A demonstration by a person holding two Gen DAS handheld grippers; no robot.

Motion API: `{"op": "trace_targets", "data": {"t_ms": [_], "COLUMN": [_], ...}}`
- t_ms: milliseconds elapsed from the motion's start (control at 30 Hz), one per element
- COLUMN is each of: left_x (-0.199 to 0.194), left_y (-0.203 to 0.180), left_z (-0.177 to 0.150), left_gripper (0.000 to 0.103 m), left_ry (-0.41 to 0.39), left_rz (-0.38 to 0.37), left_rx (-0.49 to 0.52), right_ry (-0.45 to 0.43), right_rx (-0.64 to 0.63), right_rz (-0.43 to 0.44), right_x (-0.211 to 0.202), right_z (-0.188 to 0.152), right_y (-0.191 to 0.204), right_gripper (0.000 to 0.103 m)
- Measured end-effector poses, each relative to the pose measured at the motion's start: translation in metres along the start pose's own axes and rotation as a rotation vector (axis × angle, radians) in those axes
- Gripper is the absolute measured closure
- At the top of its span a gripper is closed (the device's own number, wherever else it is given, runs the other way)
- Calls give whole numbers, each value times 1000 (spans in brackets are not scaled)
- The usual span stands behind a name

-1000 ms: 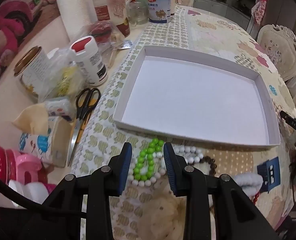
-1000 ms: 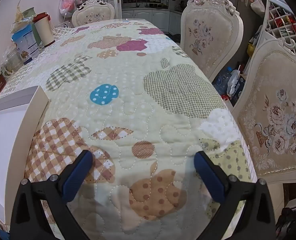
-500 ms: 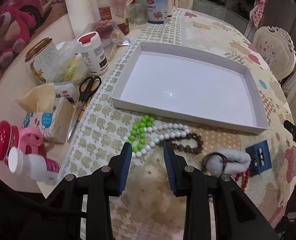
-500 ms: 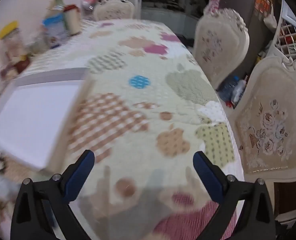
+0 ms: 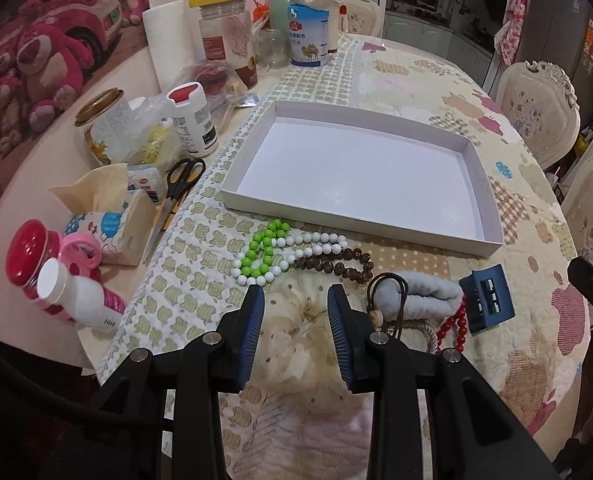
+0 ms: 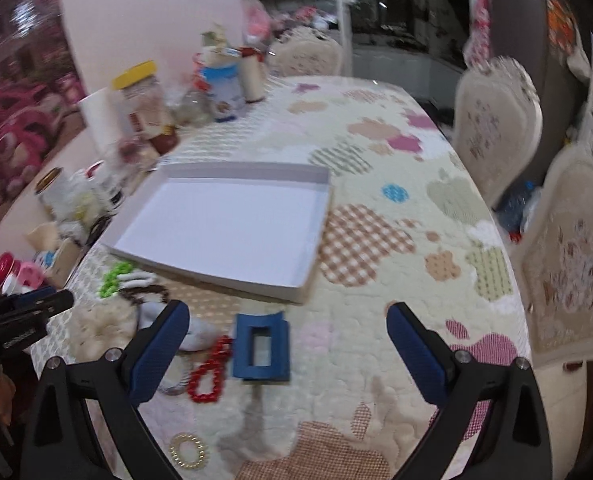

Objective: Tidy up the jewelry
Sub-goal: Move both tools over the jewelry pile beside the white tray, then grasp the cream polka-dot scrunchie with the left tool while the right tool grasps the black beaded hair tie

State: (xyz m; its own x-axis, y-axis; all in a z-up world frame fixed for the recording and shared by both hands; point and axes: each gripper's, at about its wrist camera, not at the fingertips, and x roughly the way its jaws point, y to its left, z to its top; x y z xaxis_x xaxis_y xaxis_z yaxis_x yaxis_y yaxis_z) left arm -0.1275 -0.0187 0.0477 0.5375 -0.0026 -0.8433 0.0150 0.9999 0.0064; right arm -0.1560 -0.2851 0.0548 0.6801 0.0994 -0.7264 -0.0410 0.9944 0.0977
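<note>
Beads wait by the white tray, and we hold nothing yet.

The green bead string [image 5: 265, 251] lies curled in a loop on the quilted table [image 5: 416, 80], just beside the near wall of the white tray [image 5: 360, 230]. It touches the white bead string [image 5: 316, 240], and the brown bead string [image 5: 336, 264] lies next to that. We think these strings are light and floppy, and the round beads may slip, so we would pinch across a few beads, not one. The green loop runs from the tray's near wall back toward us. The white and brown strings stretch sideways along that wall. Our left gripper [image 5: 295, 300] hangs just short of the beads, fingers partly spread, holding nothing. Our right gripper [image 6: 288, 320] is spread wide above the blue box [image 6: 261, 346] and the red beads [image 6: 208, 372].
</note>
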Motion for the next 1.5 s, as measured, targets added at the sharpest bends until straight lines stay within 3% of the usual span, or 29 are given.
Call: {"op": "trace_targets", "data": {"t_ms": [300,900,1500], "left_x": [-18,-26,-27], "left_y": [5,10,12], "left_z": [-10,-21,-24], "left_gripper": [71,71,71], "left_ry": [-29,-43,-41], "left_rz": [14,28,28], "left_rx": [-36,-56,-48], "right_ry": [-37,-98,-63], "right_rx": [-73,-81,-112], "right_rz": [43,78,59], "right_x": [-27,-47,-42], "right_z": [2,0,-6], "right_y": [32,46,55], "right_gripper": [2,2,2]}}
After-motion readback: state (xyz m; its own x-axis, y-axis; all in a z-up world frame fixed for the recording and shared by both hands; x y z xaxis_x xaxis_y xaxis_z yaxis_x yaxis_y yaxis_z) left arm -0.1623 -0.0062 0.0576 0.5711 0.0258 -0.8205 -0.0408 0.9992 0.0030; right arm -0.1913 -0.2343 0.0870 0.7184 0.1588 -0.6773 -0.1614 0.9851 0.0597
